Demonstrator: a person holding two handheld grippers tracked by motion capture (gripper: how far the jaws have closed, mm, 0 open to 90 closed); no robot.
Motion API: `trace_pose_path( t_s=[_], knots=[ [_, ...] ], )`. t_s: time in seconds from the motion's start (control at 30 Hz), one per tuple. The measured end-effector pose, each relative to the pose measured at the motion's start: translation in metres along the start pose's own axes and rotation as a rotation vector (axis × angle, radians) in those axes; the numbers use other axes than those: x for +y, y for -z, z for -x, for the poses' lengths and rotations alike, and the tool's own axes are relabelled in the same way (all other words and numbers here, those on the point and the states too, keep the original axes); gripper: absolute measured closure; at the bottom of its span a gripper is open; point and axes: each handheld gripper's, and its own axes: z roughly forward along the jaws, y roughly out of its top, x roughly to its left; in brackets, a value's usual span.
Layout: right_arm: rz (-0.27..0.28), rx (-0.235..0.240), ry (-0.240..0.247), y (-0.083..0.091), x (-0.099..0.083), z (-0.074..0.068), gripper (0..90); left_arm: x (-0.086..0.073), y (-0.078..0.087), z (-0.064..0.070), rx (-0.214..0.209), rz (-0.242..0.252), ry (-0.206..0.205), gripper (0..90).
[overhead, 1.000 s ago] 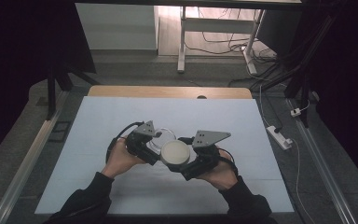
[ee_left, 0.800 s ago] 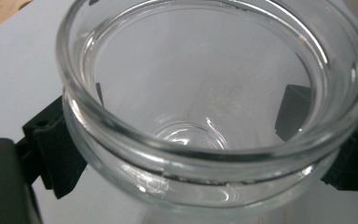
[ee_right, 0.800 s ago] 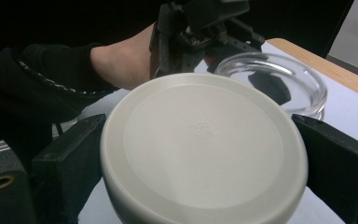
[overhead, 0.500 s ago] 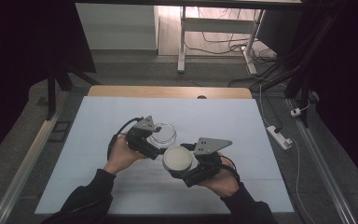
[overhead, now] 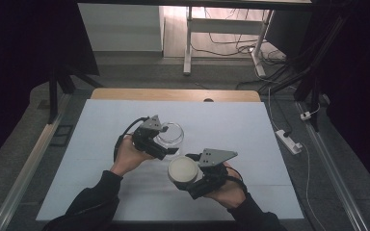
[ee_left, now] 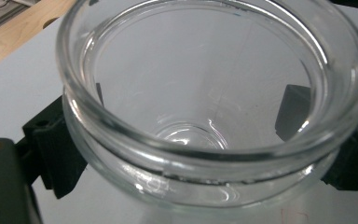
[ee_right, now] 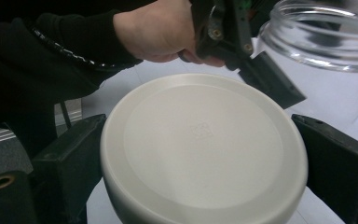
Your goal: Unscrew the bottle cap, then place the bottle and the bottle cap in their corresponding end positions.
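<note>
Glass jar (overhead: 169,135) clamped by left gripper (overhead: 160,144); right gripper (overhead: 185,174) clamps the white lid (overhead: 183,170) (already off), so next it needs setting down.

You pulled the lid (overhead: 182,169) off the jar (overhead: 169,135) with your right gripper (overhead: 191,178) and moved it toward you.

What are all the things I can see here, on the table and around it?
Glass jar: one, clear, open and empty, mid-table, clamped between the left jaws.
Lid: one, off-white, round, held off the jar, in the right jaws.
Table sheet: one, pale blue-white, covering the table.
Wooden edge: one, tan, along the far side.
Power strip: one, white, on the floor at the right.
Left gripper: black, shut on the jar.
Right gripper: black, shut on the lid.
</note>
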Motion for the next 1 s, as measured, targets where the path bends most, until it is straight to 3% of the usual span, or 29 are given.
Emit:
trace_pose_path(
  t_s=[0.43,1.0],
  knots=[
    [-0.029,0.014,-0.001,-0.016,-0.012,-0.004,7.2,0.003,-0.006,-0.008,0.011,0.018,0.011,7.8],
    [-0.051,-0.011,-0.011,-0.033,-0.026,0.003,7.2,0.001,-0.02,-0.019,0.033,0.027,0.032,7.7]
  ],
)
